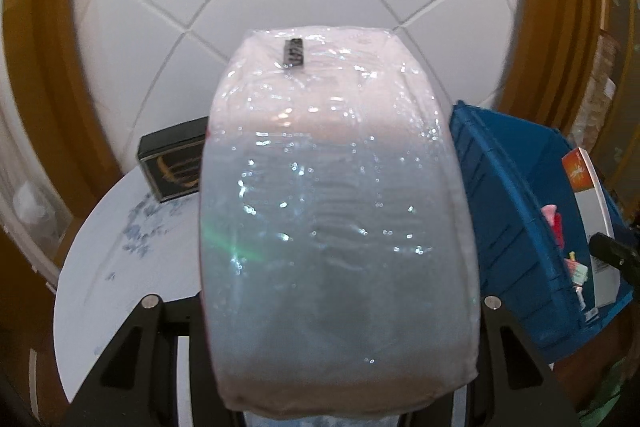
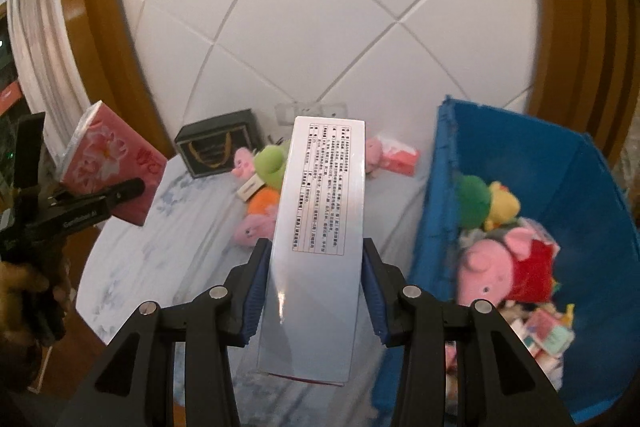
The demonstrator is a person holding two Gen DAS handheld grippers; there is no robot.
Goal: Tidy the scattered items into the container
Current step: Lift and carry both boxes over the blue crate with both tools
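My left gripper (image 2: 136,189) is shut on a plastic-wrapped tissue pack (image 1: 332,211) that fills the left wrist view; in the right wrist view the pack (image 2: 106,159) shows pink with a flower print, held above the table's left side. My right gripper (image 2: 316,259) is shut on a long white box (image 2: 316,239) with printed text, held above the table just left of the blue bin (image 2: 532,163). The bin holds plush toys, among them a pink pig (image 2: 496,267). The bin also shows at the right of the left wrist view (image 1: 516,203).
On the round white table (image 2: 160,259) lie a dark box (image 2: 218,143), several small plush toys (image 2: 260,203), a green plush (image 2: 272,163) and a small pink-and-white carton (image 2: 398,157). A tiled wall and wooden frames stand behind. The dark box also shows in the left wrist view (image 1: 172,163).
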